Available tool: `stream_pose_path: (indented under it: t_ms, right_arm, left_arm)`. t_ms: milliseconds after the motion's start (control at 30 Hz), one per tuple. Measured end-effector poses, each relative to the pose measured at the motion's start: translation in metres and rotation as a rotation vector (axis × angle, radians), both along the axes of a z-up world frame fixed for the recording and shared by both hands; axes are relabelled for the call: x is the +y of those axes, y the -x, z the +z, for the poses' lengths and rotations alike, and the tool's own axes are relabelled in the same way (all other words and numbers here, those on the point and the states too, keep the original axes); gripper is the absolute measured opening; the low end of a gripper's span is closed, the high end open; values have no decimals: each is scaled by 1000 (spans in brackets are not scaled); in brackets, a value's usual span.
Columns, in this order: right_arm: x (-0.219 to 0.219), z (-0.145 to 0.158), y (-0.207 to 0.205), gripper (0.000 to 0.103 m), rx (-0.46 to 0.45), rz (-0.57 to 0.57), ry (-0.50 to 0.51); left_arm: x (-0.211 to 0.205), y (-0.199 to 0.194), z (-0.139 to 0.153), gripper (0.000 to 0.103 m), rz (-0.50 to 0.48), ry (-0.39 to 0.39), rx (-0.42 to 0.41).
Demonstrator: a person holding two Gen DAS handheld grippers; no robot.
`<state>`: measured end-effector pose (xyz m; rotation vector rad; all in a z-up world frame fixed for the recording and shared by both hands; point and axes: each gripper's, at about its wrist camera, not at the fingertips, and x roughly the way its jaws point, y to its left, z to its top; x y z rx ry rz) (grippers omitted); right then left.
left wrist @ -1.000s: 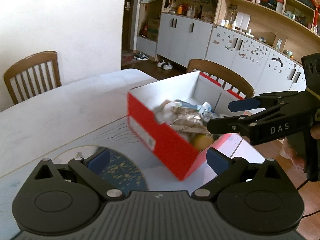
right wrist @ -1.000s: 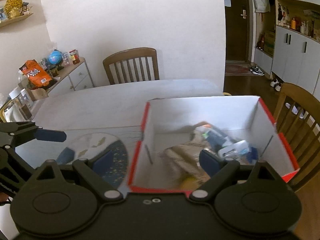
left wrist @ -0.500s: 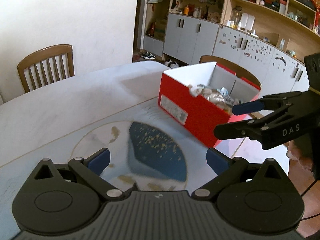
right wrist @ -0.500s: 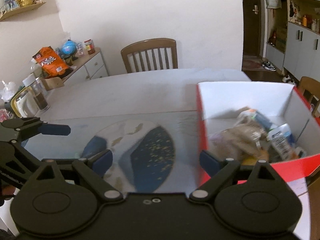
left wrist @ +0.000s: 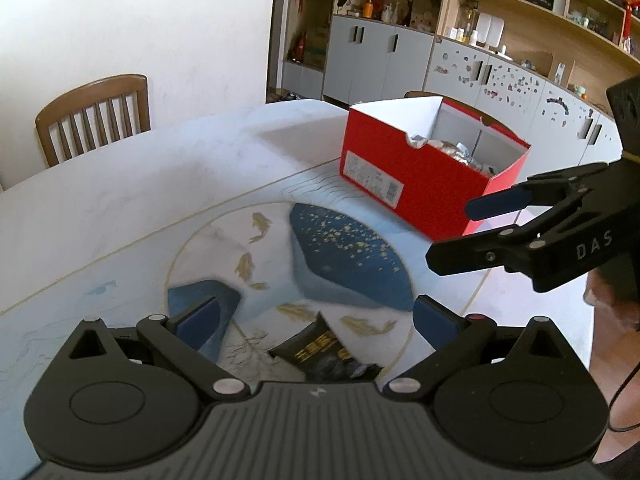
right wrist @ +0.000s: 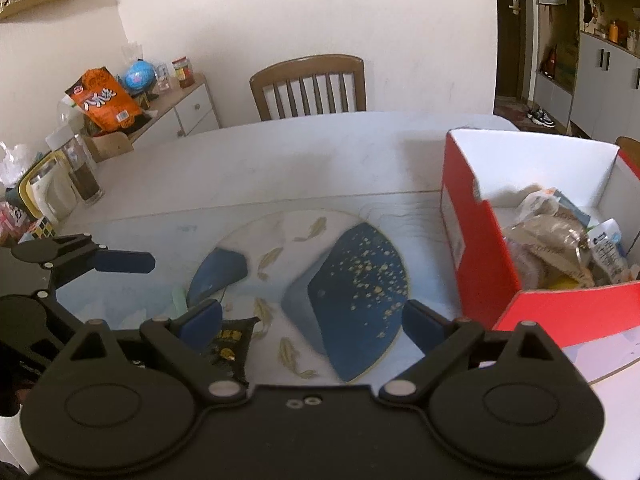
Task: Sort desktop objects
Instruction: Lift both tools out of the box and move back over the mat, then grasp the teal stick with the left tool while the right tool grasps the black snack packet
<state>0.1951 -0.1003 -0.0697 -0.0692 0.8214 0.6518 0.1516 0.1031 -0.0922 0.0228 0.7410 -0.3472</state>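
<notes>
**Both grippers wide open over the table, a black packet lying under them**

The left gripper [left wrist: 316, 316] hangs above the painted table mat [left wrist: 348, 256] with its blue-padded fingers spread wide and nothing between them. Right below it, at about 6 o'clock in its view, a black packet with gold lettering [left wrist: 320, 354] lies flat on the mat, partly hidden by the gripper body.

The right gripper [right wrist: 312, 320] is spread just as wide and also holds nothing. From its camera the same black packet [right wrist: 230, 340] sits at 7 o'clock, just beside its left finger pad [right wrist: 202, 320]. The left gripper shows there at 9 o'clock, and in the left view the right gripper [left wrist: 476, 232] reaches in from 3 o'clock.

The red shoebox [right wrist: 480, 264] stands on the far right part of the table [right wrist: 280, 160], at 2 to 3 o'clock from the right gripper and well apart from the packet. It is open on top and holds a jumble of wrappers and bags [right wrist: 560, 244]. A wooden chair [right wrist: 308, 86] stands at 12 o'clock beyond the table.
</notes>
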Motion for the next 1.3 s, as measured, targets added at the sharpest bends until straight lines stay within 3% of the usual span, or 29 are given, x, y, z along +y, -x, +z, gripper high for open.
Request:
stream_pose_path:
  t_ms: [333, 533, 800, 933, 1300]
  right_arm:
    - [23, -13, 3, 94, 22, 20, 42]
    - [33, -25, 3, 93, 51, 25, 72]
    - [55, -34, 7, 91, 84, 68, 74]
    - [67, -38, 6, 90, 93, 90, 79]
    - [90, -52, 5, 80, 141, 135, 115]
  left_arm:
    - [9, -1, -25, 103, -26, -36, 22]
    - [7, 0, -36, 103, -97, -73, 13]
    - [39, -4, -47, 103, -22, -28, 52]
    - [53, -7, -53, 103, -1, -55, 60]
    - [61, -14, -66, 103, -118, -105, 25]
